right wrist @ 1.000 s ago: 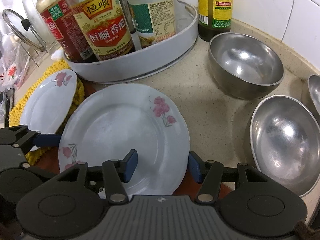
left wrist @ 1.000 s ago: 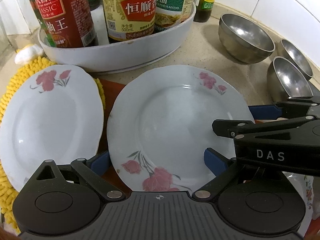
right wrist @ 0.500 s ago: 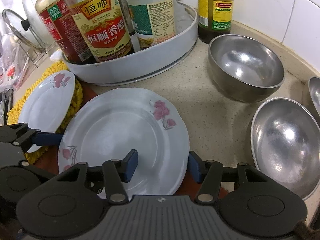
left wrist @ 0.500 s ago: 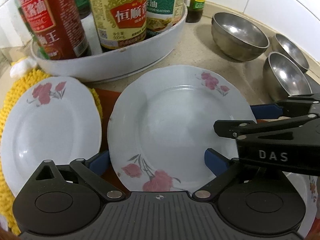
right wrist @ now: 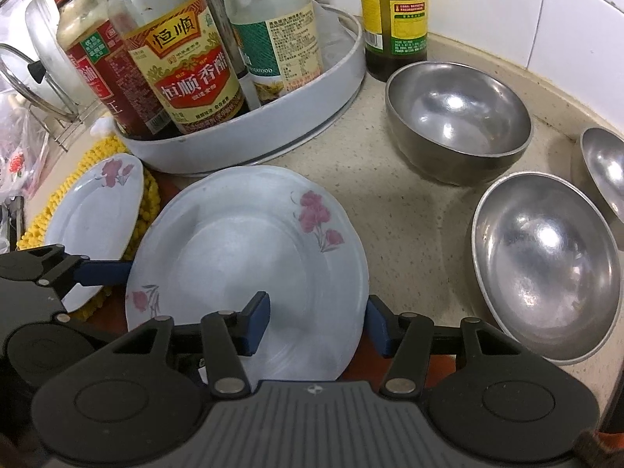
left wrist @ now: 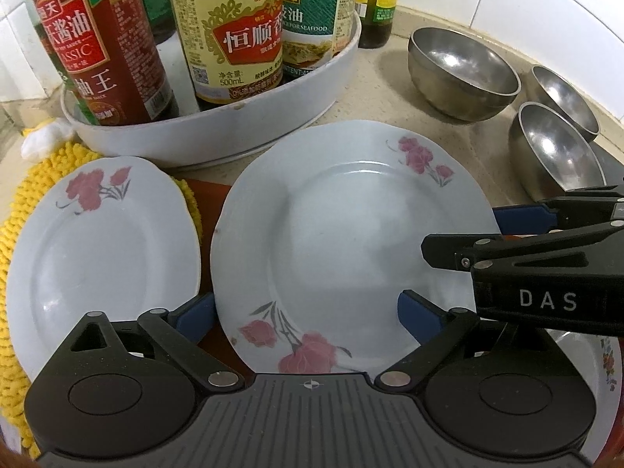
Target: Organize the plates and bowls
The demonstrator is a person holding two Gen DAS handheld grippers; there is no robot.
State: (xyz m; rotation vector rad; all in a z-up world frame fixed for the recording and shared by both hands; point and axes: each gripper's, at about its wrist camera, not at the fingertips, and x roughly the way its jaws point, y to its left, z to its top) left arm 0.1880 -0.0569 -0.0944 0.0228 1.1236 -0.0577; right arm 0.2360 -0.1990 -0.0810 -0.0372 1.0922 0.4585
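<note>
Large white round plate with pink flower prints (left wrist: 343, 241) sits tilted, near the middle of the speckled beige table (right wrist: 390, 202), its near rim reaching in between the fingers of both grippers. Left gripper (left wrist: 306, 314): blue-padded fingers spread wide, one off the plate's left edge, the other over its face near the right rim; whether either pad touches cannot be told. Right gripper (right wrist: 318, 321): fingers partly open, straddling the plate's right rim, left pad above the face, right pad outside the edge; contact not clear. Second white flowered plate (left wrist: 101, 249) lies to the left on a yellow shaggy mat (left wrist: 23, 202). Three stainless steel bowls (right wrist: 546, 265) stand to the right, well apart from the fingers. White round tray of sauce bottles (left wrist: 241, 132) behind the plates.
</note>
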